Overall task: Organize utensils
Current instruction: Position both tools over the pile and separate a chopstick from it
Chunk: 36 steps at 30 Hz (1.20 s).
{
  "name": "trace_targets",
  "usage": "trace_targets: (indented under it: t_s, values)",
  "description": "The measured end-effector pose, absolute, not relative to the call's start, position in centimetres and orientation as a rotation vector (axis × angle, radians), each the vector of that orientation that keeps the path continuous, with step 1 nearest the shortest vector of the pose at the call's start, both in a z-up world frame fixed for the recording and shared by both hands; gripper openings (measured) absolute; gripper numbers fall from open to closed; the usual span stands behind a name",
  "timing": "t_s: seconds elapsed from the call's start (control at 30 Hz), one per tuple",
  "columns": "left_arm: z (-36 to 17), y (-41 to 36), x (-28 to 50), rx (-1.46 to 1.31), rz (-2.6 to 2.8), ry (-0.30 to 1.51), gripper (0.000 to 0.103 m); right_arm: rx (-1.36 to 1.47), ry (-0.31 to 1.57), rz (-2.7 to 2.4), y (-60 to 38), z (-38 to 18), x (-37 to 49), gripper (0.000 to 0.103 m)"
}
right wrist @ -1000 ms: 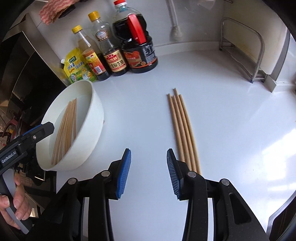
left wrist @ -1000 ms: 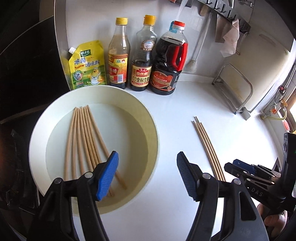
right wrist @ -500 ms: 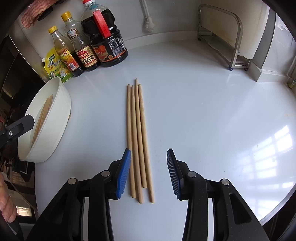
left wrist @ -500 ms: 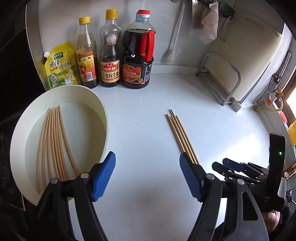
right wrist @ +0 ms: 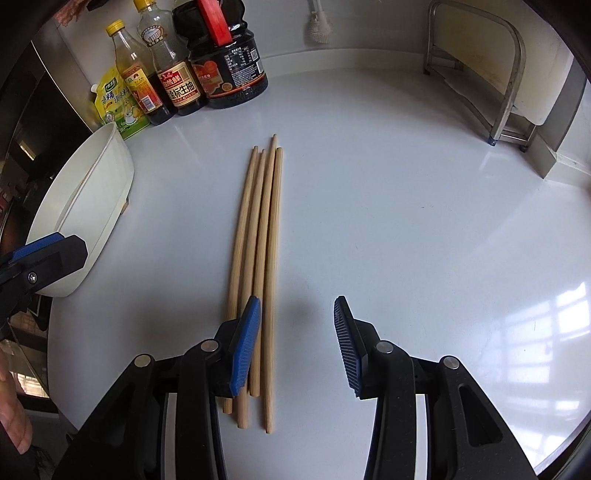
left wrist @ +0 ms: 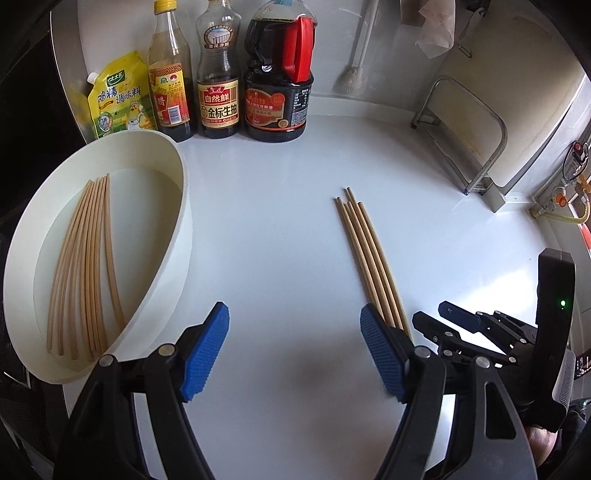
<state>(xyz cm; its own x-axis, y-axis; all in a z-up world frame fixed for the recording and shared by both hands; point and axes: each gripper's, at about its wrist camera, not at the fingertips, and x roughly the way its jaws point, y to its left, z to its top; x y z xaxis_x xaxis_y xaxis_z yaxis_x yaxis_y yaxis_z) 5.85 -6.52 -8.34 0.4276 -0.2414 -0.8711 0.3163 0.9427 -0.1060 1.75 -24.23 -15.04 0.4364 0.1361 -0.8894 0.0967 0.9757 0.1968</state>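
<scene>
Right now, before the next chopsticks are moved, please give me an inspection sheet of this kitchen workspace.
Surface: glossy white countertop, dry-looking, window glare.
Job's things: four loose wooden chopsticks side by side on the counter; more in the round white basin.
Clutter: yellow seasoning pouch, three sauce bottles at the back.
Grippers: left gripper open, empty; right gripper open, empty, its left pad over the chopsticks.
Cables: nothing seen.
Surroundings: metal rack, brush on the wall.
</scene>
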Motion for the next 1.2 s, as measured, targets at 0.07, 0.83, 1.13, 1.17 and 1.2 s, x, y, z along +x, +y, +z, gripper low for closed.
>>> trace_targets:
  t_s: [0.07,0.83,1.13,1.17,1.2]
  values:
    - [-8.6,-6.6,5.9,0.078,-0.338,1.077,0.072,0.226,1.12,0.029,-24.2,-15.2,2.0,0.04]
    - [-10.0,-7.2,5.7,0.08,-0.303,1.101,0.072,0.09,1.133,0.022,-23.1,-15.8,2.8,0.04]
    - [-10.8,-7.8,5.7,0.087,-0.308,1.104,0.072,0.063,1.112,-0.006,-23.8,-15.9,2.9,0.04]
    - [-10.9,-7.9,5.7,0.088,-0.309,1.103,0.072,0.066,1.111,-0.009,-24.0,-15.9,2.9,0.04]
    - [-11.0,-8.0,5.7,0.087,-0.312,1.099,0.072,0.072,1.109,-0.011,-24.3,-15.9,2.8,0.04]
